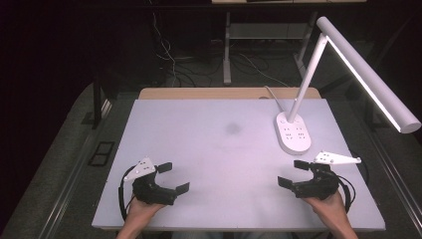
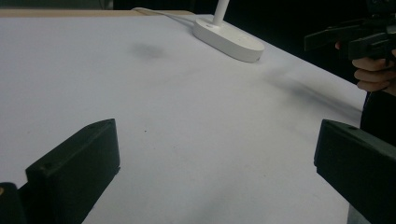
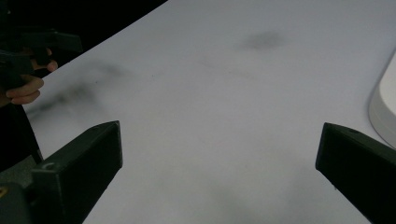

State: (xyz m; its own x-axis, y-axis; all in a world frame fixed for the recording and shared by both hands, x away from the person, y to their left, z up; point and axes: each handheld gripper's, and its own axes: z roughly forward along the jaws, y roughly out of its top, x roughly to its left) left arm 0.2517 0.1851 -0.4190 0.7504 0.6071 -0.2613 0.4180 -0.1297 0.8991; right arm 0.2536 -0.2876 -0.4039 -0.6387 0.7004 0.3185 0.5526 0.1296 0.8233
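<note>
White tabletop (image 1: 219,164), bare across the middle apart from a faint dark smudge (image 1: 233,128). Left gripper (image 1: 174,177) at near-left corner, jaws wide apart, holding nothing. Right gripper (image 1: 294,173) at near-right, jaws likewise spread, holding nothing. White desk lamp (image 1: 293,132) standing at far right, base just beyond right gripper, arm angled up, lit head overhanging right edge.

A white table top (image 1: 219,149) with a faint grey smudge (image 1: 232,128) stands in a dark room. A lit white desk lamp (image 1: 318,84) rises at its far right. Beyond, cables (image 1: 169,59) trail across the dim floor beside metal legs (image 1: 227,50).
</note>
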